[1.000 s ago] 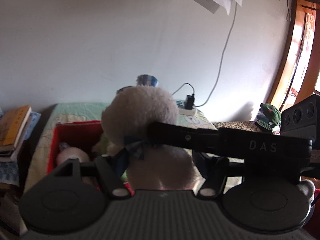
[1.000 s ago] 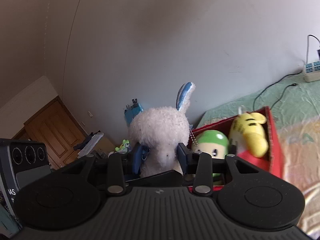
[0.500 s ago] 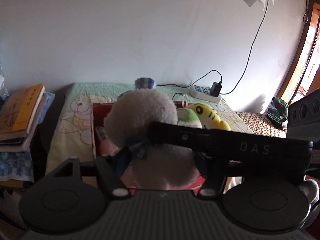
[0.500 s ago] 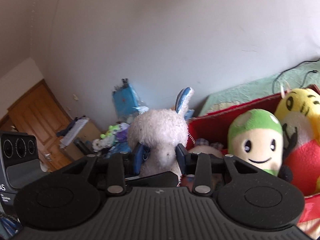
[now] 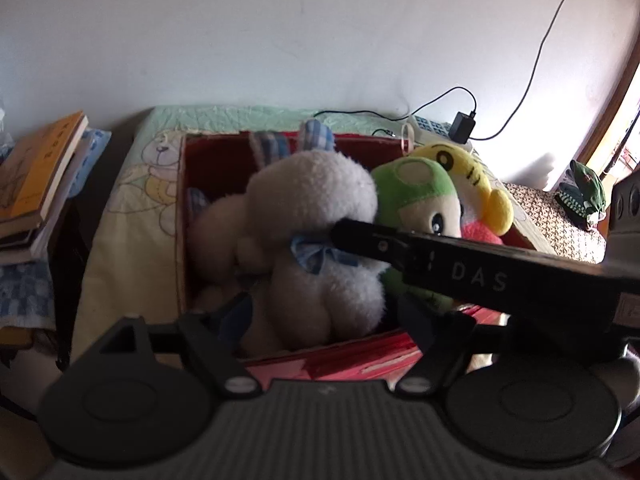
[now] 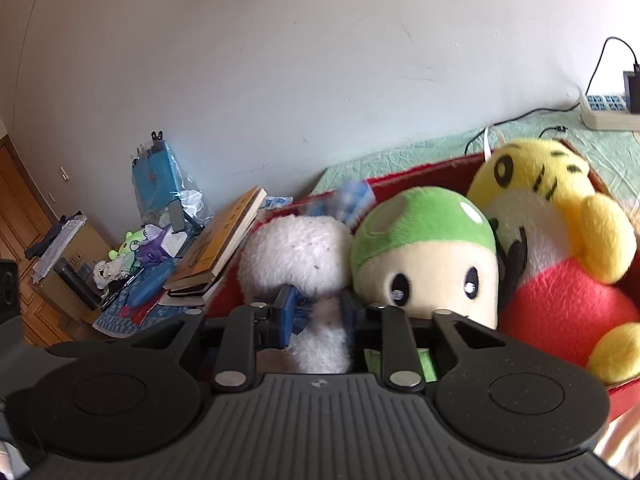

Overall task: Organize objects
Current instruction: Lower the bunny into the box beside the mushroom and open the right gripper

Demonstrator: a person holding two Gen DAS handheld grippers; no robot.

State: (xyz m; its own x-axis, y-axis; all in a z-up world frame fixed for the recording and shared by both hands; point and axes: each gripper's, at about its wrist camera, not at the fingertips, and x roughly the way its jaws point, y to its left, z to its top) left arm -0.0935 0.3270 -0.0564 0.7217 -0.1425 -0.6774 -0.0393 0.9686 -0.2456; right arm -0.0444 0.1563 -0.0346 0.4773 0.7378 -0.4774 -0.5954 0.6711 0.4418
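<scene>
- The fluffy white plush rabbit with blue checked ears and a blue bow [image 5: 320,216] sits inside the red open-topped box [image 5: 188,216], in its middle part, its head leaning toward the box's left wall.
- In the right wrist view the same rabbit [image 6: 296,256] shows as a white fuzzy head, its blue ear blurred at the box's far rim [image 6: 424,170].
- The right gripper [image 6: 316,314] is clamped on the rabbit at the neck: its blue pads [image 6: 290,312] press into the white fur from both sides.
- The left gripper [image 5: 324,316] has its fingers spread wide, one on each side of the rabbit's lower body; whether they touch the fur is hard to tell.
- The right gripper's black body marked "DAS" [image 5: 480,276] crosses the left wrist view from the right and ends at the rabbit's bow.
- Just beside the rabbit, toward the box's right, stands a green-capped cream mushroom plush [image 6: 424,256], touching the rabbit's head.
- Beyond it, against the box's right wall, leans a yellow tiger plush with a red body [image 6: 560,248].
- The box rests on a pale green and yellow quilted cover [image 5: 132,200] on the bed.
- A white power strip with a black charger [image 5: 460,126] lies at the cover's far edge by the wall.
- A stack of books with an orange one on top [image 5: 36,172] lies off the cover's left edge.
</scene>
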